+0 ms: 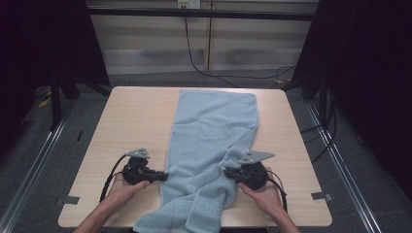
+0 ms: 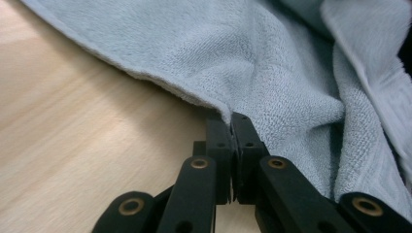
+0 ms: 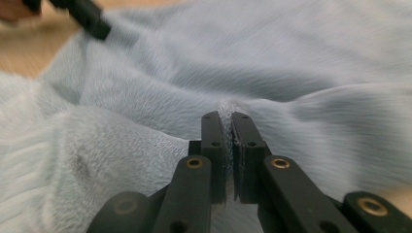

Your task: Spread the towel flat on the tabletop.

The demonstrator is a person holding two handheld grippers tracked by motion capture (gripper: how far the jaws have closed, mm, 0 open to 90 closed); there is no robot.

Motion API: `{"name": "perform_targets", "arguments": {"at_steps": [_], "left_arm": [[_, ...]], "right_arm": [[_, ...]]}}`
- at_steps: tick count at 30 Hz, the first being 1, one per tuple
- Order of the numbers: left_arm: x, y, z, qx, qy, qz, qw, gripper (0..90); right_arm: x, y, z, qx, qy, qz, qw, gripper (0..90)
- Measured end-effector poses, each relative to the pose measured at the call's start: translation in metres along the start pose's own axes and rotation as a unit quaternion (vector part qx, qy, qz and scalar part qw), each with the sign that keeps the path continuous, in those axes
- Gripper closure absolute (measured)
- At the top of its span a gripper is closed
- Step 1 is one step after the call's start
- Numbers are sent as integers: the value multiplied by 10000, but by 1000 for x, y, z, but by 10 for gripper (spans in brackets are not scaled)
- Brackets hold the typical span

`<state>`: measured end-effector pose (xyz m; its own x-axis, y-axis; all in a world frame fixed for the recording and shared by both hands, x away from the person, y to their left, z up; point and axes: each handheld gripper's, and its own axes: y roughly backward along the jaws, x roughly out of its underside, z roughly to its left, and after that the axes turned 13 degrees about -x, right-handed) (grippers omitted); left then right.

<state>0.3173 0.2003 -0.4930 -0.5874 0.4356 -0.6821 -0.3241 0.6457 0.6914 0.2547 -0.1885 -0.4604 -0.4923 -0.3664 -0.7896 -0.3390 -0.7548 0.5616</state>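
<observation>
- My left fingers [image 2: 232, 119] were pressed together on the near-left edge of the pale blue towel [image 1: 214, 131], pinching the hem where it met the bare wood.
- In the left gripper view, the towel rose from between those fingers and spread up and to the right in soft folds, with the light wooden surface [image 2: 73, 145] open to the left of them.
- My right fingers [image 3: 227, 119] were clamped on a small ridge of towel pile [image 3: 145, 97], a tuft of cloth standing up just past the tips.
- Seen from the high view, my left gripper [image 1: 163, 176] sat at the towel's left edge and my right gripper [image 1: 227, 171] at a bunched fold on its right side, the two well apart with the cloth between them.
- The towel lay lengthwise down the middle of the surface [image 1: 131, 116], flat at the far end, rumpled near my fingers, its patterned near end hanging over the front edge.
- My left hand [image 1: 124, 190] and right hand [image 1: 265, 194] each gripped a tool from the near side.
</observation>
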Motion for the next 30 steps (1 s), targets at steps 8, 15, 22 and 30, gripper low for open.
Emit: {"name": "perform_targets", "arguments": {"at_steps": [8,15,22,30], "left_arm": [[9,16,-1,-58,97,-132,9998,882],[18,18,-12,-35,-65,8,10000,879],[16,19,-8,0,81,-85,9999,819],[0,34,-3,-170,99,-500,9986,800]], "right_arm": [[40,69,5,388,-359,-536,9972,859],[73,88,13,680,-603,-230,9956,824],[68,93,17,677,-553,-430,9952,694],[37,58,12,446,-214,-148,9987,600]]}}
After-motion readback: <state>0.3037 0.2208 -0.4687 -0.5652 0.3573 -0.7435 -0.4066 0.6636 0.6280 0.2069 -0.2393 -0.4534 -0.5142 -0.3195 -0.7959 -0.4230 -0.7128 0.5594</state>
